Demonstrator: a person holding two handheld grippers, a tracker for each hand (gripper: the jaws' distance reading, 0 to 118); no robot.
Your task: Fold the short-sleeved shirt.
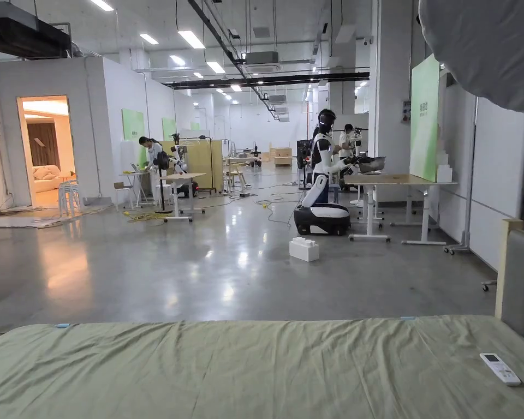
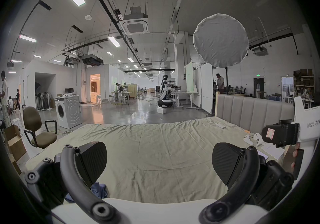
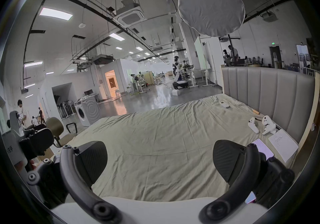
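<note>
Both tools hang above the bed (image 2: 155,150), jaws spread wide and gripping nothing: the left tool (image 2: 159,162) and the right tool (image 3: 160,160). A bit of blue cloth (image 2: 99,191), possibly the shirt, lies under the left tool's left jaw. A white remote (image 1: 500,369) rests near the headboard (image 3: 266,92).

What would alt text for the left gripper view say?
The left tongs hang open above a wrinkled green bedsheet, with a bit of blue cloth by their left jaw. The right tongs show at the right edge, a grey padded headboard behind.
</note>
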